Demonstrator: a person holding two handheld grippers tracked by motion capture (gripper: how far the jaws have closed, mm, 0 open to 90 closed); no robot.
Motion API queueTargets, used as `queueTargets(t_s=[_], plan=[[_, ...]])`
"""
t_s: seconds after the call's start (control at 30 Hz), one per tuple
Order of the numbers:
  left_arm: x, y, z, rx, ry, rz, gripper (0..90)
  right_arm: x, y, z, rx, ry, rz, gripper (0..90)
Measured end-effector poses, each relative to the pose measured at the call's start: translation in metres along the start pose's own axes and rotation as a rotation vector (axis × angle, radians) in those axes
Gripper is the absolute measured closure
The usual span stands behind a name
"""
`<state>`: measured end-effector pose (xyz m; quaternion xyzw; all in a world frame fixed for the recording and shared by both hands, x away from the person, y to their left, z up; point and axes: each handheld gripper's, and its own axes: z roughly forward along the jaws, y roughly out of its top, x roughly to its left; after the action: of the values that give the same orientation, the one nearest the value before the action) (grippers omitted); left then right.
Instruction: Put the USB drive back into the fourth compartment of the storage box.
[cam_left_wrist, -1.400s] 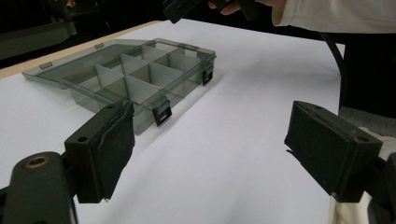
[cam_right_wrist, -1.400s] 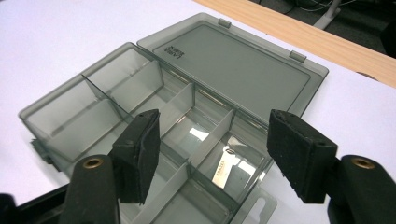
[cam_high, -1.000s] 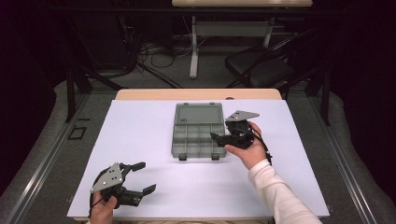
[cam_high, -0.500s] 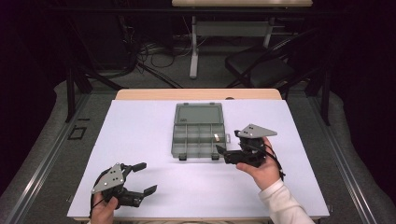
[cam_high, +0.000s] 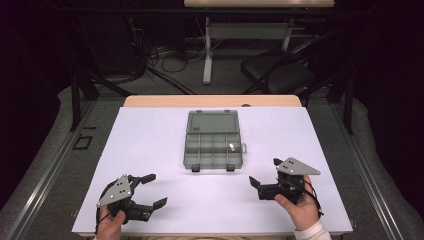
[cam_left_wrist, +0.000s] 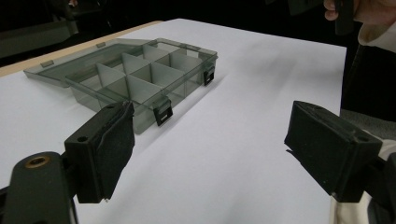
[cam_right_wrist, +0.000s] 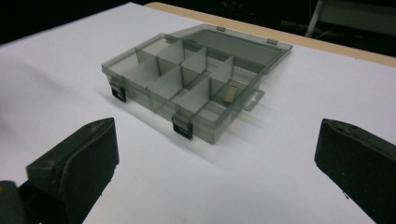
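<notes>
**Inspector:** Near the front edge of the table, what do you hold?

**Operator:** Nothing in either hand. My right gripper (cam_high: 261, 186) sits near the front right corner of the white table (cam_high: 150, 135), low over the sheet. Its jaws have just been opening and now stand spread wide, with only bare sheet between them. My left gripper (cam_high: 150, 190) is near the front left corner, jaws likewise wide apart and empty.

**Inspector:** And the box?

**Operator:** The compartment box (cam_high: 212, 145) rests mid-table, somewhat toward the far edge, well apart from both grippers. Its lid (cam_high: 212, 121) lies folded flat back toward the far edge. Two black latches (cam_right_wrist: 182, 127) hang on the wall facing me.

**Inspector:** Contents?

**Operator:** One small part (cam_high: 232, 147) lies in a compartment of the right-hand column, close to the side tab. From my right gripper view I see it against that right wall (cam_right_wrist: 229, 93); what it is I cannot tell. The other compartments I can see into look bare.

**Inspector:** Contact with the box?

**Operator:** None. Both grippers stand off from it.
</notes>
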<state>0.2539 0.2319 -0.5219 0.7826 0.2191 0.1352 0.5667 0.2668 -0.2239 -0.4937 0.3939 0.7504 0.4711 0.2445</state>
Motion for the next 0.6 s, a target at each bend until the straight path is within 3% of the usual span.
queueTargets(t_s=[0.33, 0.5, 0.6], plan=[[0.0, 0.0, -0.001, -0.002, 0.001, 0.0, 15.7, 0.0, -0.033, -0.01, 0.003, -0.018, 0.019, 0.0], [0.0, 0.0, 0.0, -0.003, -0.006, 0.002, 15.7, -0.007, -0.043, -0.009, -0.009, -0.02, 0.028, 0.0], [0.0, 0.001, 0.0, -0.004, -0.006, 0.004, 15.7, -0.014, -0.047, -0.008, -0.018, -0.044, 0.018, 0.0]])
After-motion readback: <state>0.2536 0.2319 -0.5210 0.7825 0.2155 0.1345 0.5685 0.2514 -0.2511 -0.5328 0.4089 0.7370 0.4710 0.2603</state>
